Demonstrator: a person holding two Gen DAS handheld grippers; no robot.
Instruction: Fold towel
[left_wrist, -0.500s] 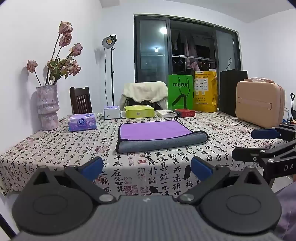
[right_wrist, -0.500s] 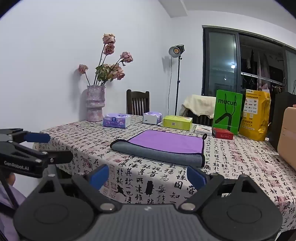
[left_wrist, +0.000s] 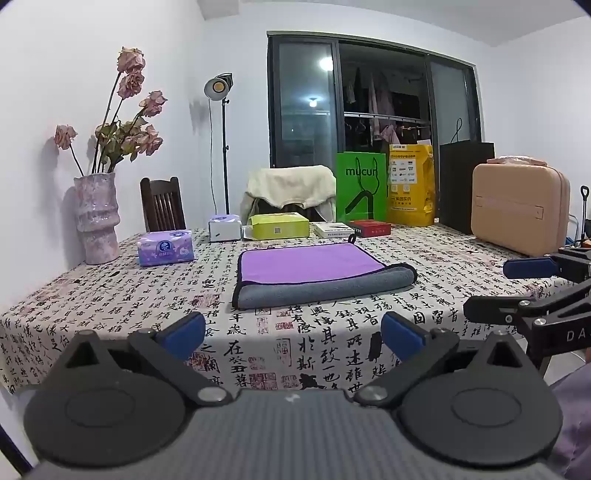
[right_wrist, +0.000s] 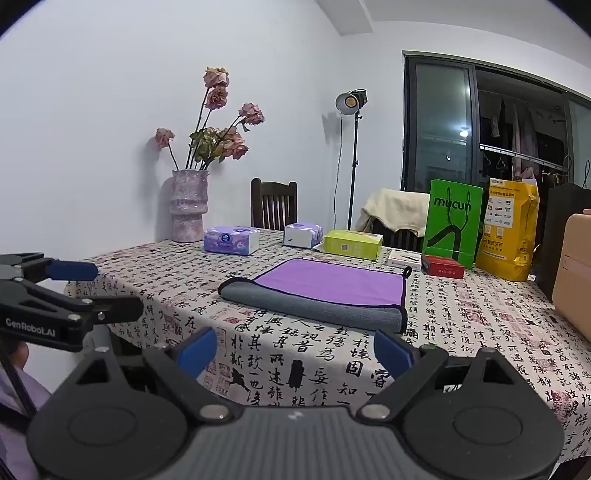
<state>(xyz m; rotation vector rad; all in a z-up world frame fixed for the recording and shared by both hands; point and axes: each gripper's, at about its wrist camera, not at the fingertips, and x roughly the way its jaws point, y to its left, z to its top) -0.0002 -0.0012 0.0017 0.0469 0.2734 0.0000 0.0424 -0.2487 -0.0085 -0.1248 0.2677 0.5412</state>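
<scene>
**Both grippers wide and empty, towel folded mid-table**

My left gripper (left_wrist: 291, 334) hangs off the near edge of the table (left_wrist: 110, 295), blue fingertips (left_wrist: 183, 330) spread wide, nothing between them, touching nothing. My right gripper (right_wrist: 295, 349) is the same: spread wide, empty, short of the cloth.

The towel (left_wrist: 314, 269) lies on the patterned tablecloth, well apart from both grippers. Purple face up, grey underside rolled over along the near edge, dark hanging loop at its far right corner.

Left view only: the whole beige case (left_wrist: 519, 208) at far right, and my right gripper entering from the right edge. Right view only: my left gripper at the left edge, marked "GenRobot.AI"; the case is cut to a sliver there.

Both views show the vase (right_wrist: 189, 205) of dried roses far left, tissue packs (right_wrist: 231, 240), a green bag (right_wrist: 452, 221) and yellow bag (right_wrist: 508, 229) along the far side.

Small boxes behind the towel: labels too small to read. My hands are out of frame.
</scene>
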